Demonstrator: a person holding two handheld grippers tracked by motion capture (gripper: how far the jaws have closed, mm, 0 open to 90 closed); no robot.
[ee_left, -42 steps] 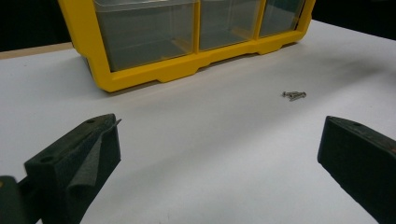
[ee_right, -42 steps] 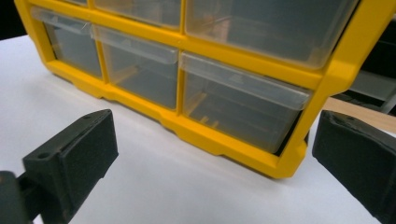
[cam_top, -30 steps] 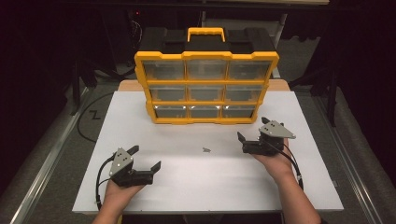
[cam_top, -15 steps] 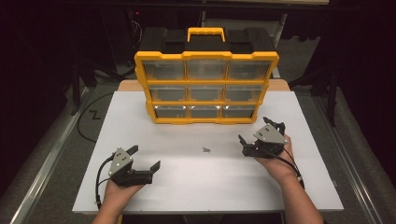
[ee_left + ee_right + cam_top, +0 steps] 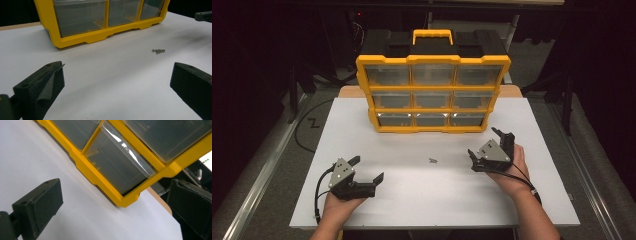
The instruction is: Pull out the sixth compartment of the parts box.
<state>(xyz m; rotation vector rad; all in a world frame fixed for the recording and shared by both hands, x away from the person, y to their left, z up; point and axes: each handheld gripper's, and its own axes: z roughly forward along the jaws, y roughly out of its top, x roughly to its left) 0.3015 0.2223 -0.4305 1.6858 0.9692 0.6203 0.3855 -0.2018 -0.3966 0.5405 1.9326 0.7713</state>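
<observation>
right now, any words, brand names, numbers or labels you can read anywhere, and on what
None can be read.
Yellow and black plastic drawer organizer with clear drawers: no label or brand legible on its frame, handle or drawer fronts.
White table top: blank, with small metal screws lying on it, too small to show any marking.
Grey three-cornered plates on the left tongs and right tongs: no print visible.
</observation>
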